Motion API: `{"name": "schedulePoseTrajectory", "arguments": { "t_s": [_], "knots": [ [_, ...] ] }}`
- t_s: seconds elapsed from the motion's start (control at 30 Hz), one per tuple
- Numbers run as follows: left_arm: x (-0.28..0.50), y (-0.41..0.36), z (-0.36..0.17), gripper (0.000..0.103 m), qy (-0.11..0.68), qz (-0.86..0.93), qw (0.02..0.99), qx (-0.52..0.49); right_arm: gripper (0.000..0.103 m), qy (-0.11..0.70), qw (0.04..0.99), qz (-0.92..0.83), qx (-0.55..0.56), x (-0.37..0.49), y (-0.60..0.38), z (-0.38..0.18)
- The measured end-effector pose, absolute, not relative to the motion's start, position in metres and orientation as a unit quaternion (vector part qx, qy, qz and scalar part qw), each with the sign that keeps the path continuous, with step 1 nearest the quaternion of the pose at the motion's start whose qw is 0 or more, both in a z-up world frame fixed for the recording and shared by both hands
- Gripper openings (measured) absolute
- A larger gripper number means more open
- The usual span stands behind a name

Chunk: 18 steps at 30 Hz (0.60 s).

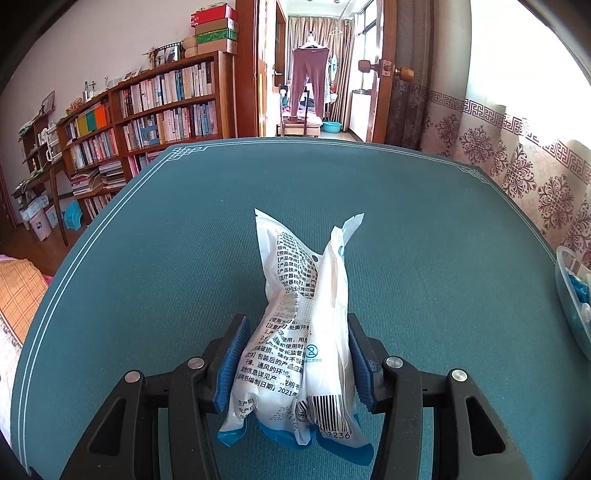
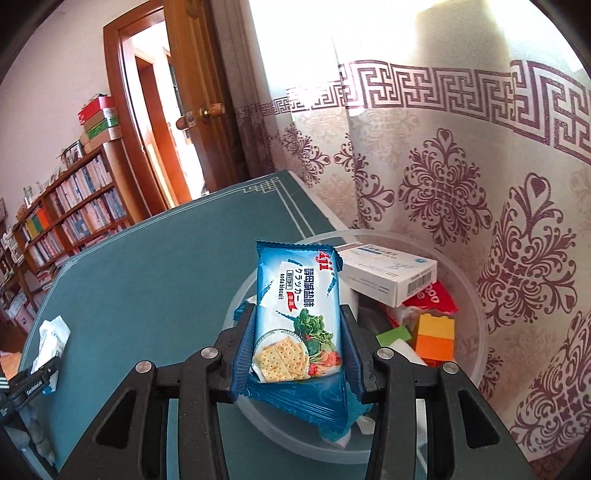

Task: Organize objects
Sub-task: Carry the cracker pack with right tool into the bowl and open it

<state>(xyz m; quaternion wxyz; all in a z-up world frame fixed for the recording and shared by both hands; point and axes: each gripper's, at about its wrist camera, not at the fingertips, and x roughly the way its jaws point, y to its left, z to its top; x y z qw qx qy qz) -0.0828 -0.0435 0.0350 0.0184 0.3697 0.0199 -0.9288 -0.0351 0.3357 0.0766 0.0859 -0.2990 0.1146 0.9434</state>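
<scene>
The desk [image 1: 147, 258] wears a teal woven cover edged with thin white lines and a knot motif at each far corner. Its middle lies bare.

The left gripper [image 1: 295, 365] holds a crumpled white pouch [image 1: 295, 314] printed with black text and a barcode, its blue-edged bottom hanging toward the camera. The jaws pinch the pouch from both sides, blue pads dented into the plastic, above the cover.

The right gripper [image 2: 297, 350] holds a blue cracker pack [image 2: 295, 317]; its jaws clamp the pack's long edges. The pack hangs over a clear tub [image 2: 476, 332] that stands at the desk's right edge, close to the curtain. In the tub lie a white box [image 2: 388, 275] with a barcode, a red packet [image 2: 432, 297] under it, an orange-and-yellow brick [image 2: 434, 336] and a green piece [image 2: 393, 336]. In the left wrist view the tub's rim just shows at the right border. In the right wrist view the pouch and the left gripper sit low at the left border.

Behind the desk stands a wooden bookcase [image 1: 166, 103] full of books, with boxes [image 1: 216, 29] stacked on top. Beside it an open door [image 1: 384, 70] shows a corridor where purple trousers [image 1: 308, 81] hang. A pale curtain [image 2: 461, 166] with maroon fret band and floral medallions fills the right side, bright with daylight.
</scene>
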Motion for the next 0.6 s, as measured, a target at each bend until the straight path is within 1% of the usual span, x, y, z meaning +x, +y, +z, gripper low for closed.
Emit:
{"name": "schedulePoseTrajectory", "arguments": {
  "t_s": [0.13,0.43,0.6],
  "knots": [
    [-0.083,-0.044,0.035,0.054,0.021,-0.928,0.018,0.371,0.044,0.112,0.115,0.941,-0.299,-0.037,0.342,0.071],
    [-0.083,-0.043,0.035,0.054,0.021,-0.928,0.018,0.371,0.044,0.116,0.13,0.933,-0.315,-0.045,0.352,0.061],
    [-0.083,-0.043,0.035,0.054,0.021,-0.928,0.018,0.371,0.048,0.119,0.131,0.935,-0.307,-0.039,0.356,0.067]
  ]
}}
